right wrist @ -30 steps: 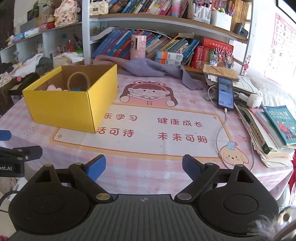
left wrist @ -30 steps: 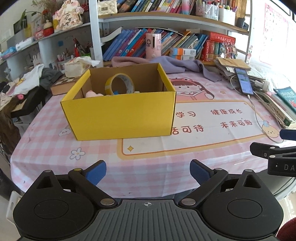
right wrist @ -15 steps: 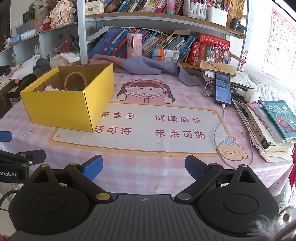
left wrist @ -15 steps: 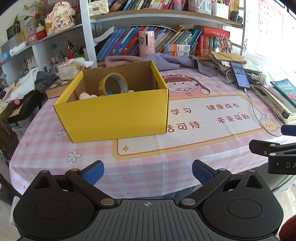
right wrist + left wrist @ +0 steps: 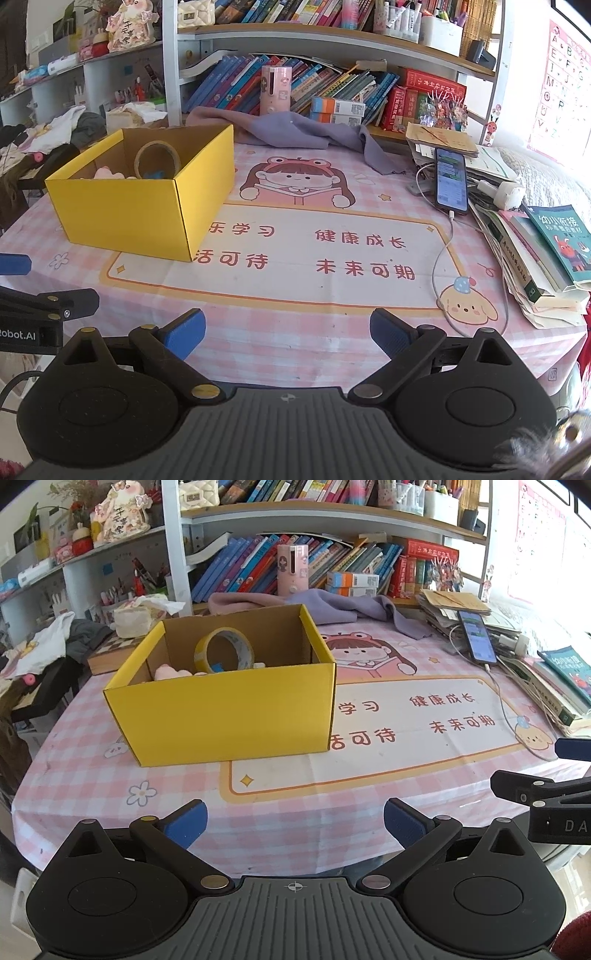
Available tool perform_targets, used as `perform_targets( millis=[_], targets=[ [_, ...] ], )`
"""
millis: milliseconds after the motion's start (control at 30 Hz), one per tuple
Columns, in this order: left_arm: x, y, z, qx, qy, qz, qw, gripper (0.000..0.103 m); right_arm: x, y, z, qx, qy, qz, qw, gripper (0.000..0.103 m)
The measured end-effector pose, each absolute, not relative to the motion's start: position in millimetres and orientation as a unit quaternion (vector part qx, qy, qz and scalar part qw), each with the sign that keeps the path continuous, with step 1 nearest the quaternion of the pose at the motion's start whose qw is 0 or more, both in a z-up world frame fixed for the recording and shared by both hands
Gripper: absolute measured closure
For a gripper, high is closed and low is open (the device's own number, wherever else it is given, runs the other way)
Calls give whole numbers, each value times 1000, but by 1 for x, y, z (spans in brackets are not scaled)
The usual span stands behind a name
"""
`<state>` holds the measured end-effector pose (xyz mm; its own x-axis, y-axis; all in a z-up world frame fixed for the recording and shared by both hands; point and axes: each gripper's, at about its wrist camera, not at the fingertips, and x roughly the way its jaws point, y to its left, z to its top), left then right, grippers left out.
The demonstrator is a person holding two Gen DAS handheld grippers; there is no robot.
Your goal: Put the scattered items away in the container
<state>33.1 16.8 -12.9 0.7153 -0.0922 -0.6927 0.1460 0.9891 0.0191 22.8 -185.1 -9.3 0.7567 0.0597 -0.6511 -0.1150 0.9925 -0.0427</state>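
A yellow cardboard box [image 5: 229, 716] [image 5: 122, 214] stands on the pink checked tablecloth, left of the printed mat. Inside it a roll of yellowish tape [image 5: 224, 650] [image 5: 157, 159] leans upright beside a pink soft item [image 5: 168, 672] [image 5: 107, 172] and something small and blue. My left gripper [image 5: 293, 821] hangs open over the table's near edge, in front of the box, with nothing between its blue pads. My right gripper [image 5: 286, 332] is open too, empty, over the near edge right of the box. Each gripper shows at the side of the other's view.
A phone [image 5: 450, 179] on a white cable lies at the right, beside stacked books and papers [image 5: 543, 251]. A purple cloth [image 5: 295, 129] is bunched at the back of the table under shelves packed with books. Clothes and clutter sit off the table's left side.
Both views have shifted slightly, so the box sits a little further left in each. The right gripper's jaws stand a touch wider than a second ago.
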Motion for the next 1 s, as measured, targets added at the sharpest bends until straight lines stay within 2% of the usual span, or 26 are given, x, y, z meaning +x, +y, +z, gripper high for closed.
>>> perform_targets(
  millis=[1000],
  targets=[
    [39, 17, -17, 24, 381, -79, 921, 0, 29, -178, -13, -44, 349, 50, 935, 6]
  ],
)
